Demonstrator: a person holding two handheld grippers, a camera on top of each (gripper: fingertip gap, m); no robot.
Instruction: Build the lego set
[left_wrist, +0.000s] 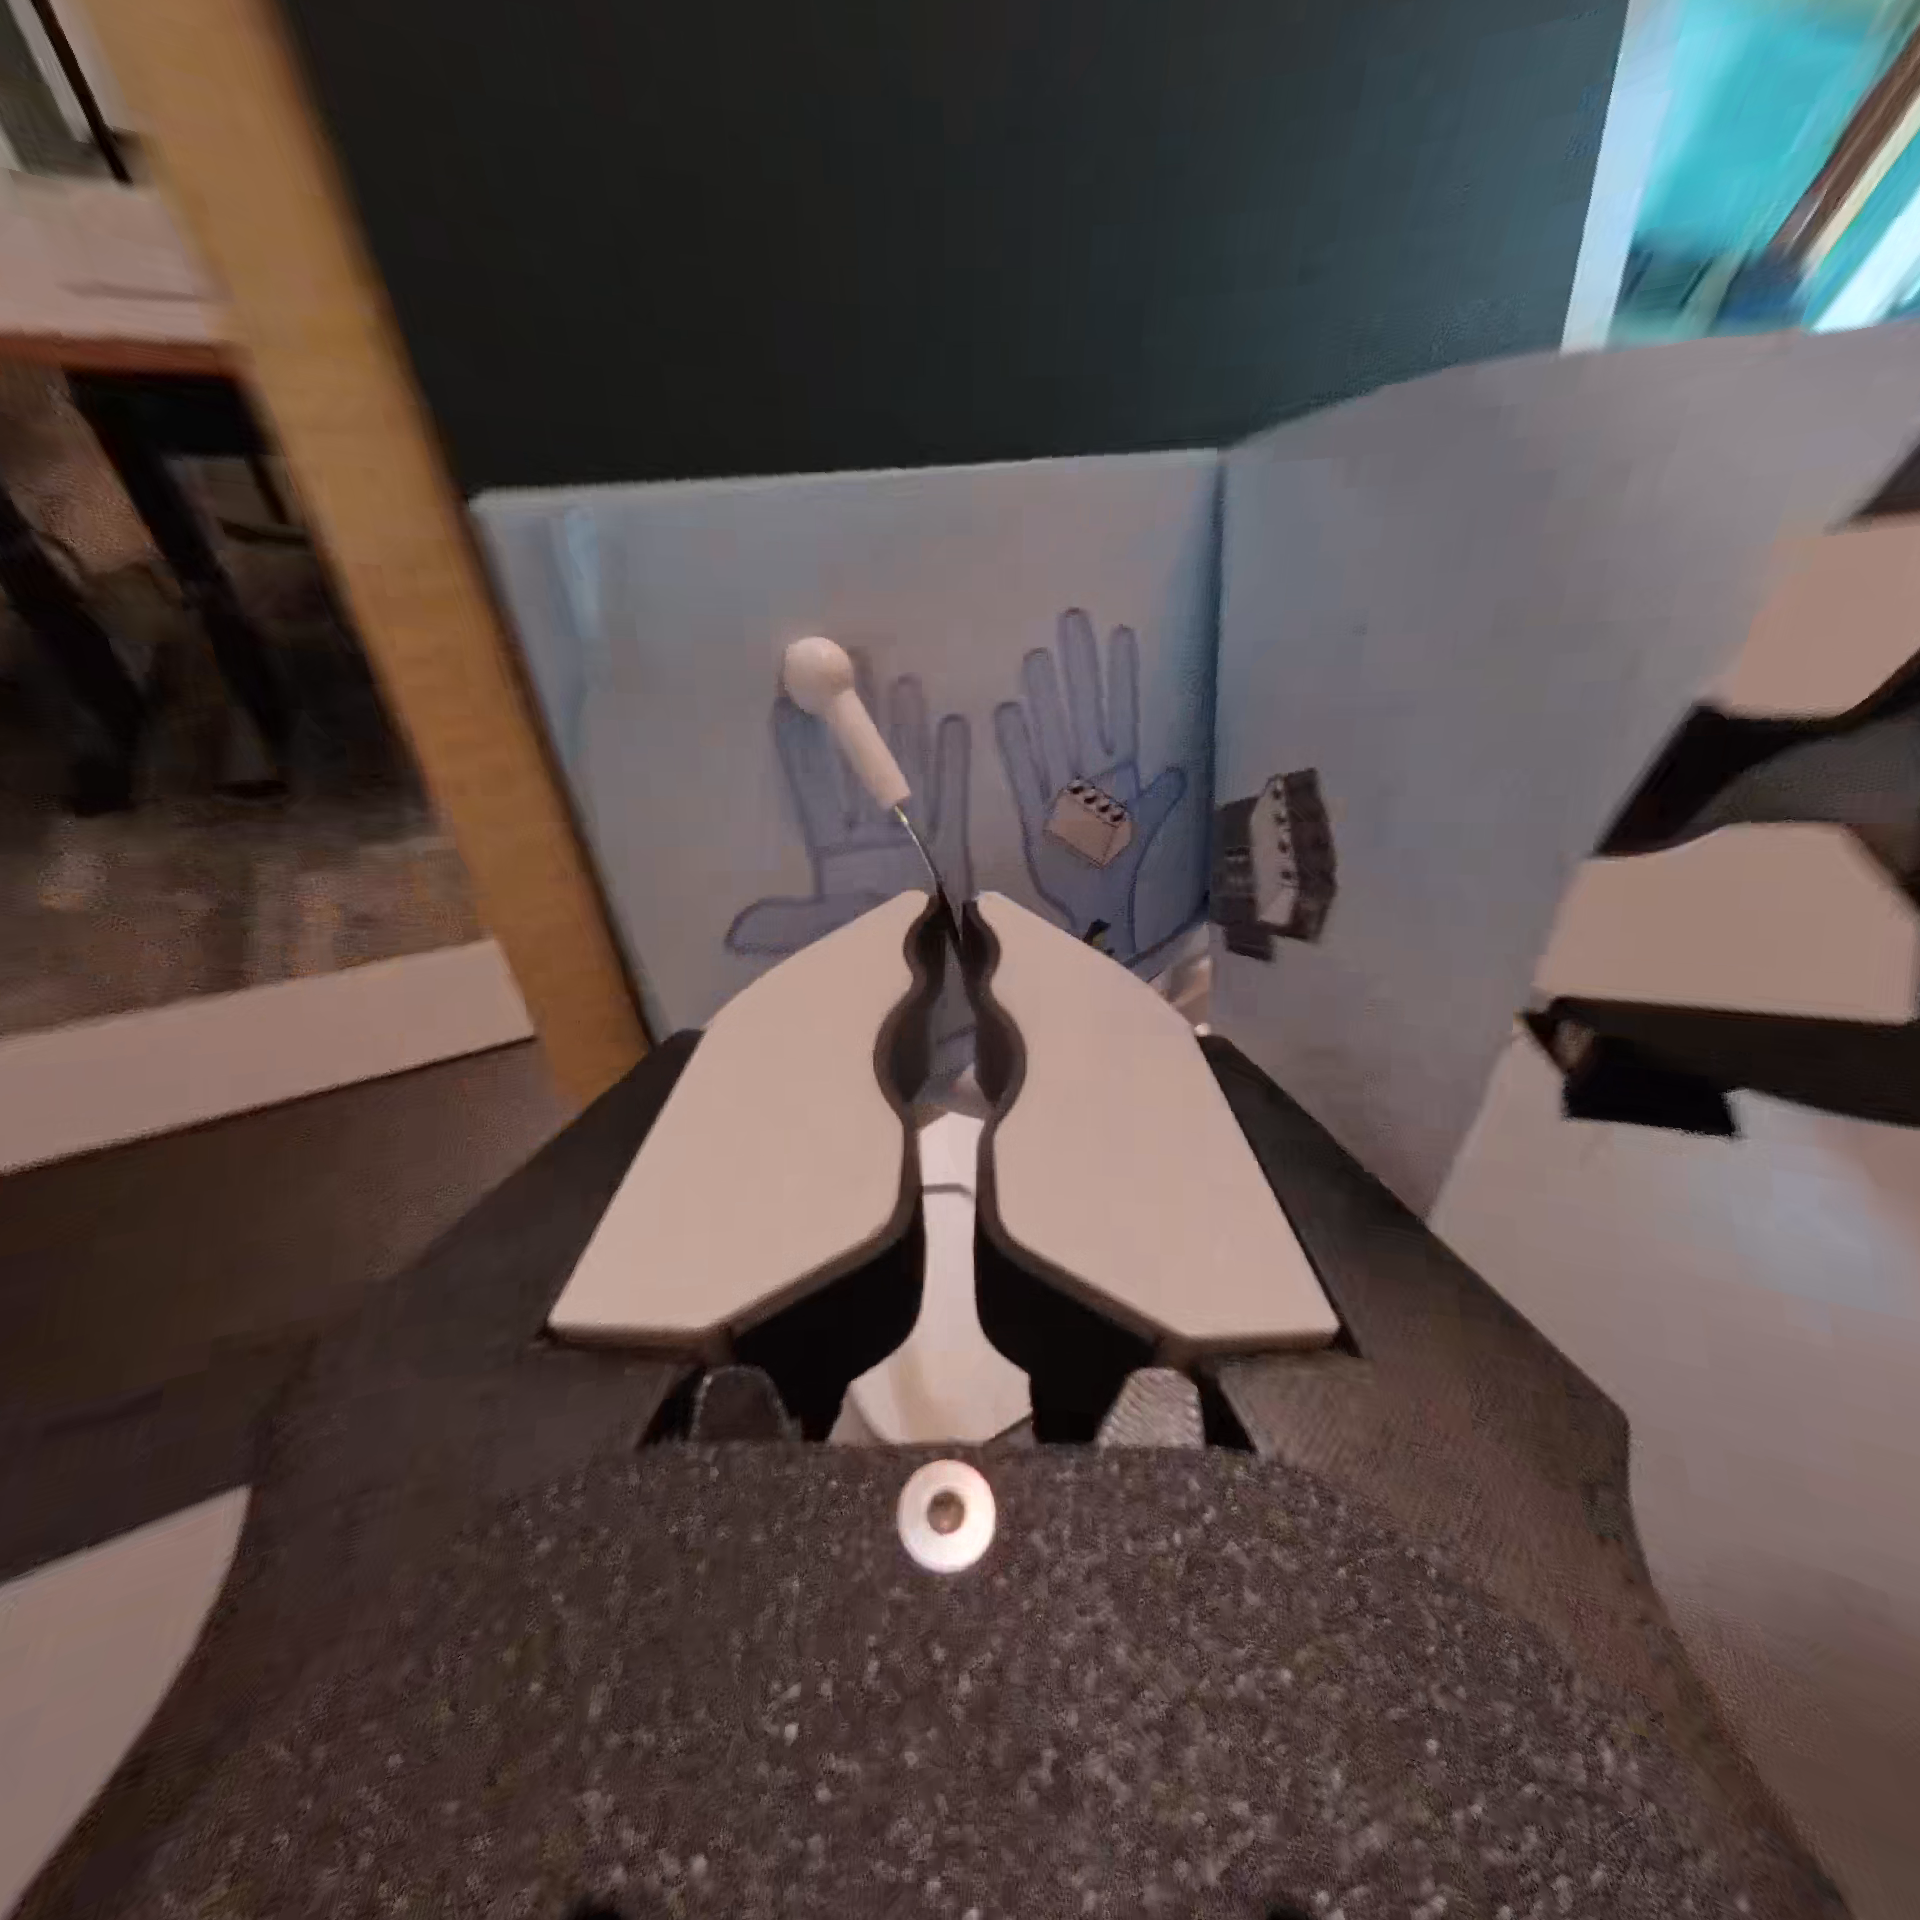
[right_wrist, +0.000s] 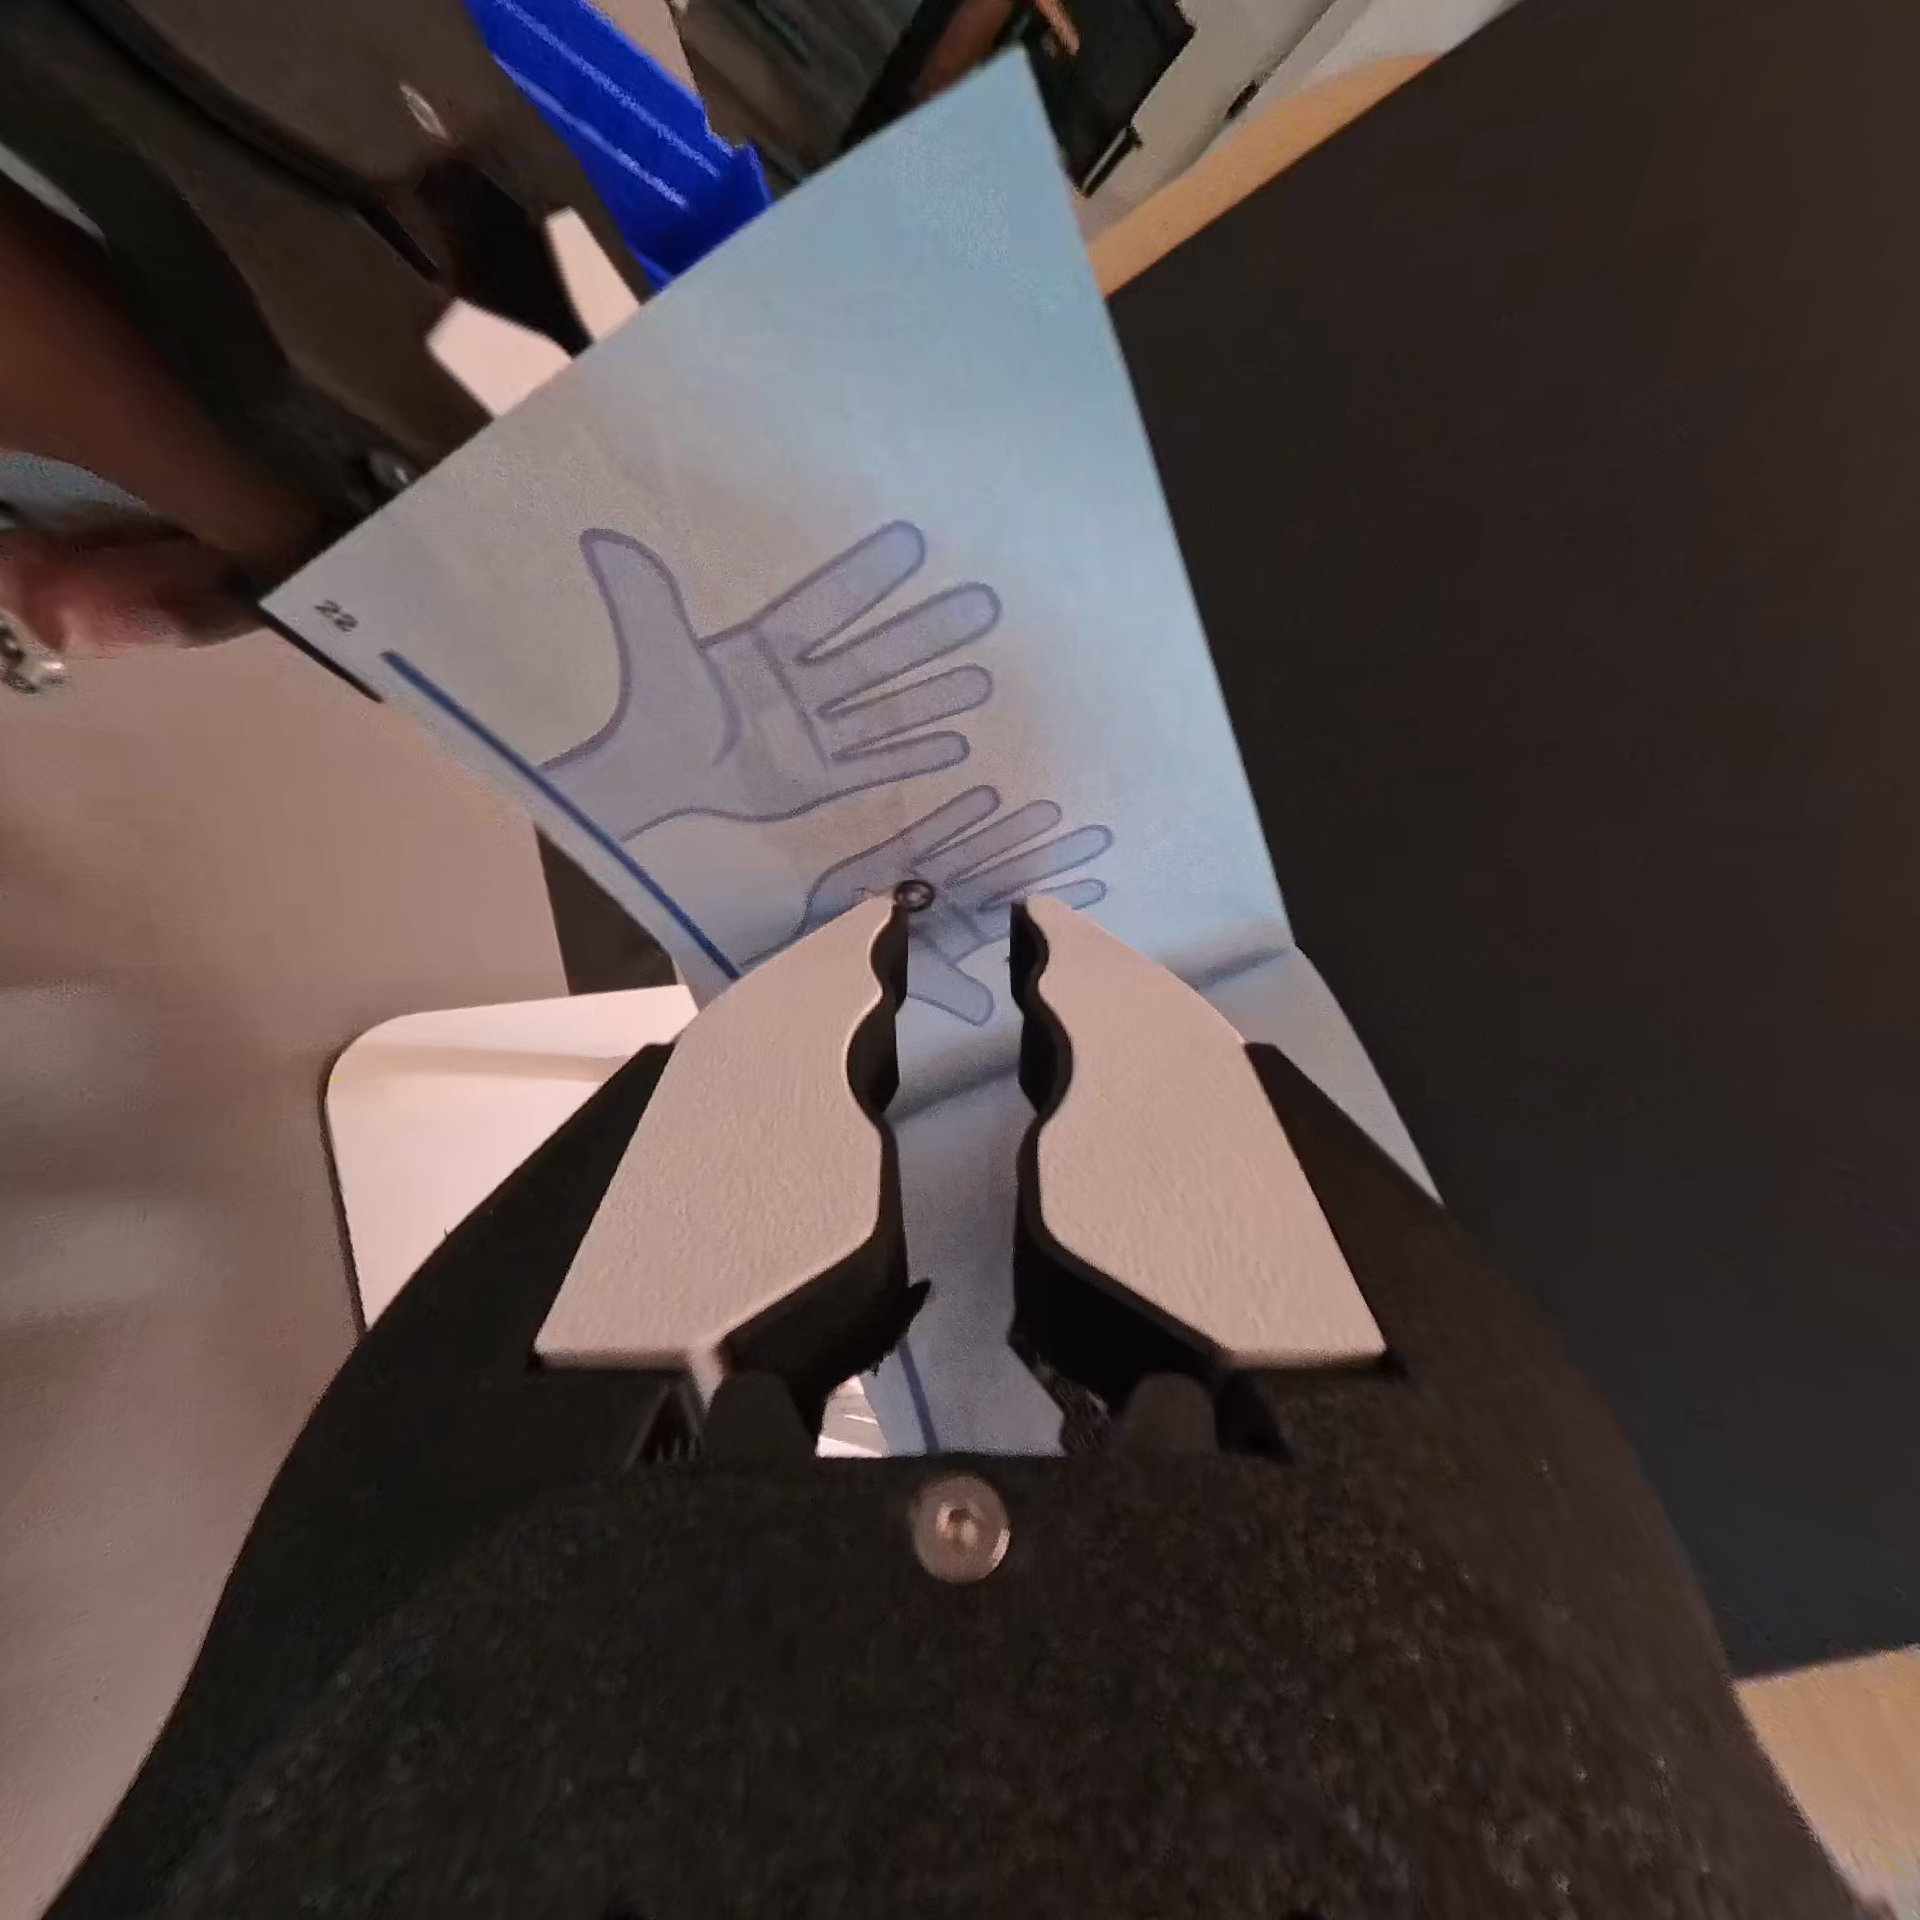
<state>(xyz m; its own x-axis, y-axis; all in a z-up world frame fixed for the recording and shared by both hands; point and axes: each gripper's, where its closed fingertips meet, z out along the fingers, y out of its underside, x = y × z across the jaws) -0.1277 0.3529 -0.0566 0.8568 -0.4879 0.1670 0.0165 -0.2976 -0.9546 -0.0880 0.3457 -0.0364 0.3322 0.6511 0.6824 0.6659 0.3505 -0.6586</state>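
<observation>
My left gripper (left_wrist: 951, 914) is shut on the thin dark stem of a small white round-headed piece (left_wrist: 831, 696), which sticks up and to the left from the tips. Behind it the light blue instruction booklet (left_wrist: 1039, 582) stands open, with drawn hands and bricks on its pages. My right gripper (right_wrist: 961, 914) has its jaws a narrow gap apart with nothing clearly between them, close in front of the curved booklet page (right_wrist: 883, 468). A tiny dark ring (right_wrist: 914, 894) shows at its left fingertip; I cannot tell whether it is held. The right gripper also shows at the right edge of the left wrist view (left_wrist: 1756, 831).
A white tray (right_wrist: 457, 1091) lies low on the left under the right gripper. A black mat (right_wrist: 1558, 831) covers the right side. A person's hand (right_wrist: 94, 592) is at the page's corner. A blue bin (right_wrist: 623, 135) stands behind. A wooden post (left_wrist: 343, 520) rises at the left. The tips of one gripper are about 6 centimetres away from the tips of the other. It is some 9 centimetres from my left tips to the wooden post (left_wrist: 343, 520).
</observation>
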